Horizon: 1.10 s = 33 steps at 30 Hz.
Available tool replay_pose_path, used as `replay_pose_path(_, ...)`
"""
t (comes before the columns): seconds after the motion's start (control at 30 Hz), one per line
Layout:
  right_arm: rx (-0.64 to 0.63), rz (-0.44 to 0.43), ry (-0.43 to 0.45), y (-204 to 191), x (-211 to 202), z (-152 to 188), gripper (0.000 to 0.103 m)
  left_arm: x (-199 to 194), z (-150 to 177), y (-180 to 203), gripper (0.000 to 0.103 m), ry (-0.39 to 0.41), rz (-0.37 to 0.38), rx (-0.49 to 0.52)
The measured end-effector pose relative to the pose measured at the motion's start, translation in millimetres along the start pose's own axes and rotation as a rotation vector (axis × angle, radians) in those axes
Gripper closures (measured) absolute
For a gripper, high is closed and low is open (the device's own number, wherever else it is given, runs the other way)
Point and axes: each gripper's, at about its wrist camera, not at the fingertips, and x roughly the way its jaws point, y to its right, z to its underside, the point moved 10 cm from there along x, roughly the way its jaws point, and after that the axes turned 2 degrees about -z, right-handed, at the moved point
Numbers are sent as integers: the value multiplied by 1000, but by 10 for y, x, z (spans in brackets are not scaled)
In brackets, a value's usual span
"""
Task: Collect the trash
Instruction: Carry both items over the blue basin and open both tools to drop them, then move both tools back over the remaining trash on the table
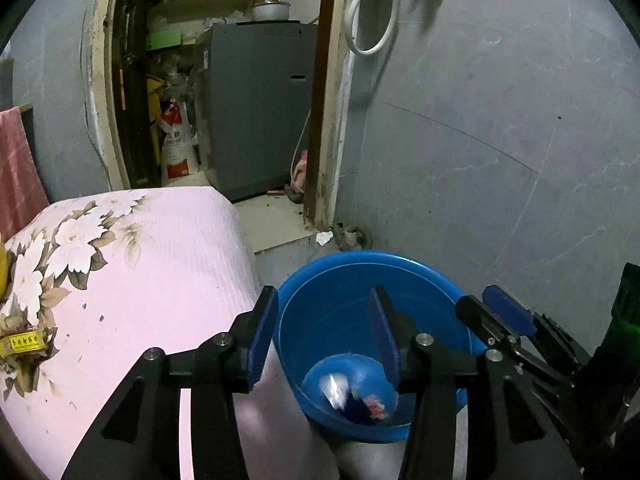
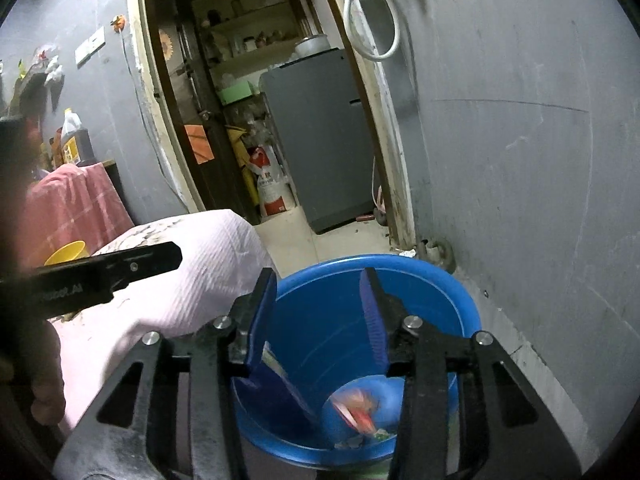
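Note:
A blue plastic bucket (image 1: 320, 280) stands on the floor beside the bed; it also shows in the right wrist view (image 2: 460, 292). Trash lies blurred at its bottom: a white wrapper (image 1: 334, 390) and a red and white wrapper (image 2: 356, 412). My left gripper (image 1: 326, 336) is open and empty above the bucket's mouth. My right gripper (image 2: 318, 312) is open and empty above the bucket too. The right gripper's fingers (image 1: 504, 312) show at the right of the left wrist view. The left gripper's body (image 2: 100, 276) crosses the left of the right wrist view.
A pink floral bedcover (image 1: 132, 280) fills the left, close to the bucket. A grey wall (image 1: 500, 140) is to the right. A doorway ahead opens on a grey appliance (image 1: 256, 112) and sacks. A scrap of white paper (image 1: 323, 237) lies by the door frame. A yellow cup (image 2: 68, 252) sits on the bed.

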Motion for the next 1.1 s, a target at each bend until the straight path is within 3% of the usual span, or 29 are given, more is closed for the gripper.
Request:
replay_pose_path(0.33,-19,-4,69,-149,-253,-223,23,-335,-92,-164,51,78,-10,-41)
replay_pose_path(0.67,-75,-36,178,-600,-628,-564,7,-1034,-258,-466,41,225,-50,-87)
replay_pose_path(0.8,-96,-59,224,-854,-780,-685,0,-1379,-304,-673,18,304,-87,-124)
replay_pose_path(0.9,-112,-82,258,-1085,-871,-774,0,-1663,-311,-844,14,369,-110,-150)
replay_pose_path(1.0,-127,-108,292,-1323,-952,-831,0,-1918,-283,-1057,4,409,-156,-173)
replay_pose_path(1.1,-143,-135,320,-1560,-1015,-861,0,-2150,-226,-1272,3,446,-185,-206)
